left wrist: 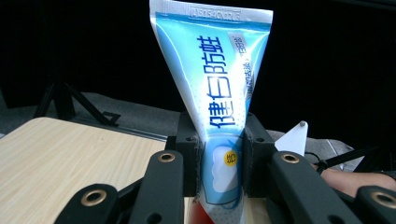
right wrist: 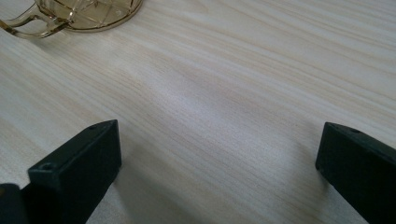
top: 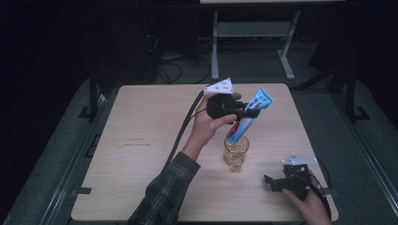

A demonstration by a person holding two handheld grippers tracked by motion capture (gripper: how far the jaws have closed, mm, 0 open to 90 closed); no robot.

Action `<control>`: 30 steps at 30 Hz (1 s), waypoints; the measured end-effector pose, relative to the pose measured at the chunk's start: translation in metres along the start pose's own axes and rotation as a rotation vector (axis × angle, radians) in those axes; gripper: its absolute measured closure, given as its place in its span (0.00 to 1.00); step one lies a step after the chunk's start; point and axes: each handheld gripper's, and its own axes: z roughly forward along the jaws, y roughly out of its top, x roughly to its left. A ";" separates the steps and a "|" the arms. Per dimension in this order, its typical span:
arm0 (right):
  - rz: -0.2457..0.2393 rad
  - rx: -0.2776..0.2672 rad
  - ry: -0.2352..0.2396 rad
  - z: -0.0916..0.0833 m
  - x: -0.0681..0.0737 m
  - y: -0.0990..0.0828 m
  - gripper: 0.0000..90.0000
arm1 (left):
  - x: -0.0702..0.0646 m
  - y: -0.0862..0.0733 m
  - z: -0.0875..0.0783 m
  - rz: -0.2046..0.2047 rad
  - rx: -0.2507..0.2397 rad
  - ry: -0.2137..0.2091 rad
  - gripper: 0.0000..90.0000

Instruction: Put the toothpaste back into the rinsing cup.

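A blue and white toothpaste tube [top: 248, 117] with a red cap end is held tilted in the air, its lower end at the mouth of an amber glass mug [top: 235, 153] on the table. My left gripper [top: 244, 112] is shut on the tube's middle; in the left gripper view the pads squeeze the tube [left wrist: 219, 112] from both sides, with my left gripper [left wrist: 219, 161] pointing past the table's edge. My right gripper [top: 271, 182] rests open on the table near the front right corner. In the right gripper view its jaws stand wide apart over bare wood, the mug [right wrist: 70, 16] at the top left.
The light wooden table [top: 141, 140] has free room on its left half. A dark floor, cables and a white table frame [top: 248, 42] lie beyond the far edge. A grey plate [left wrist: 292, 137] of the other gripper shows behind the tube.
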 end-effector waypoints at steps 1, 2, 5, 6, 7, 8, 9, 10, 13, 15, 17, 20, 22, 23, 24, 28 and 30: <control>0.000 0.000 0.000 0.000 0.000 0.000 0.00 | 0.000 -0.001 0.001 0.002 0.004 -0.002 0.81; 0.000 0.000 0.000 0.000 0.000 0.000 0.00 | 0.001 -0.002 0.002 0.002 0.003 -0.001 0.81; -0.003 -0.001 0.002 0.000 0.000 0.000 0.00 | 0.001 -0.005 0.005 -0.002 0.003 -0.005 0.81; -0.003 -0.001 0.002 0.000 0.000 0.000 0.00 | 0.001 -0.006 0.005 -0.001 0.004 -0.004 0.81; -0.003 -0.001 0.002 0.000 0.000 0.000 0.00 | 0.001 -0.007 0.006 -0.002 0.005 -0.005 0.81; -0.004 0.000 0.002 0.000 0.000 0.000 0.00 | 0.001 -0.009 0.007 -0.003 0.006 -0.004 0.81; -0.004 0.000 0.002 0.000 0.000 0.000 0.00 | 0.002 -0.010 0.008 -0.001 0.008 -0.007 0.81; -0.004 0.000 0.002 0.000 0.000 0.000 0.00 | 0.002 -0.012 0.009 0.000 0.008 -0.009 0.81; -0.005 0.000 0.002 0.000 0.000 0.000 0.00 | 0.003 -0.016 0.012 0.000 0.011 -0.008 0.81; -0.005 0.000 0.003 0.000 0.000 0.000 0.00 | 0.004 -0.019 0.013 -0.003 0.010 -0.006 0.81; -0.005 0.000 0.003 0.000 0.000 0.000 0.00 | 0.005 -0.021 0.013 -0.005 0.012 -0.009 0.81; -0.006 0.000 0.003 0.000 0.000 0.000 0.00 | 0.006 -0.025 0.014 -0.008 0.019 -0.008 0.81; -0.006 0.000 0.003 0.000 0.000 0.000 0.00 | 0.006 -0.027 0.014 -0.008 0.023 -0.007 0.81; -0.006 0.000 0.004 0.000 0.000 0.000 0.00 | 0.006 -0.029 0.014 -0.011 0.024 -0.009 0.81; -0.006 0.000 0.004 0.000 0.000 0.000 0.00 | 0.006 -0.030 0.015 -0.014 0.024 -0.008 0.81; -0.006 0.000 0.005 0.000 0.000 0.000 0.00 | 0.007 -0.037 0.016 -0.017 0.034 -0.008 0.81; -0.006 0.001 0.006 0.000 0.001 0.000 0.00 | 0.008 -0.040 0.017 -0.018 0.041 -0.007 0.81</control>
